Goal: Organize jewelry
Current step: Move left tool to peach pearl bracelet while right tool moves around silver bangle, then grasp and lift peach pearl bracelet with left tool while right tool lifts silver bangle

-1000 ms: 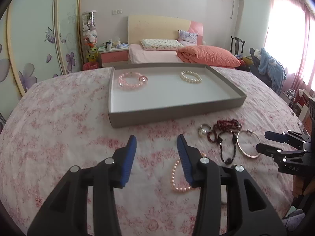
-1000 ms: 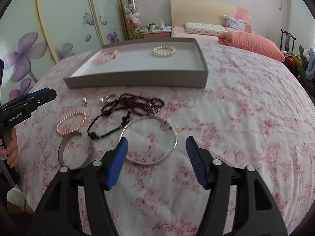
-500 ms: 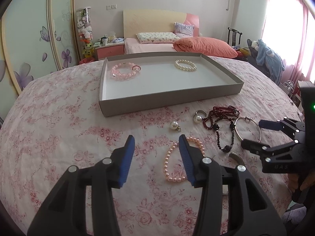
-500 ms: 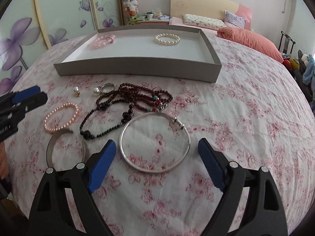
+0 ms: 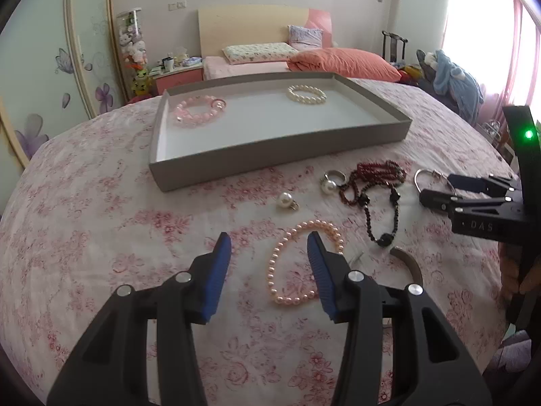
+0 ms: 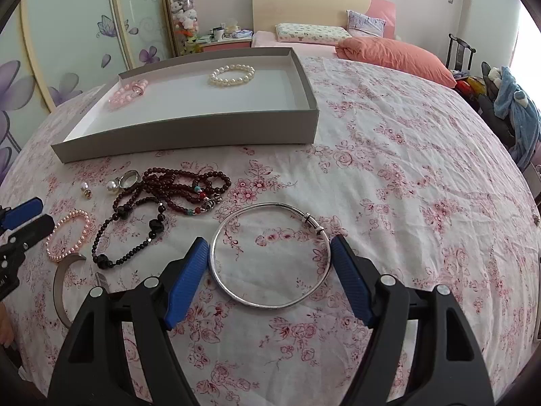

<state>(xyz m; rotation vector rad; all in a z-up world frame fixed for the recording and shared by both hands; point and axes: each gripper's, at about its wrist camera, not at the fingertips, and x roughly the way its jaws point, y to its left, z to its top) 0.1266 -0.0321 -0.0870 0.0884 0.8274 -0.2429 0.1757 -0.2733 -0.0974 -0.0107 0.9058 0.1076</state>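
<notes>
My right gripper (image 6: 268,248) is open, its blue pads on either side of a silver bangle (image 6: 270,257) lying on the floral cloth. My left gripper (image 5: 268,242) is open and empty just above a pink pearl bracelet (image 5: 304,264). A grey tray (image 5: 270,149) holds a pink bead bracelet (image 5: 199,111) and a white pearl bracelet (image 5: 306,94). Dark red bead necklaces (image 6: 175,196), a pearl ring (image 6: 123,181), a pearl earring (image 5: 285,200) and a grey cuff (image 6: 62,284) lie loose in front of the tray.
The cloth-covered table (image 6: 405,169) drops away at its round edges. A bed with an orange duvet (image 6: 392,54) stands behind. A chair with blue clothes (image 6: 517,115) is at the right. Wardrobe doors (image 6: 67,34) are on the left.
Both grippers moved forward and lower toward the jewelry. The right gripper opened wider and now straddles the silver bangle. The left gripper has neared the pink pearl bracelet.
</notes>
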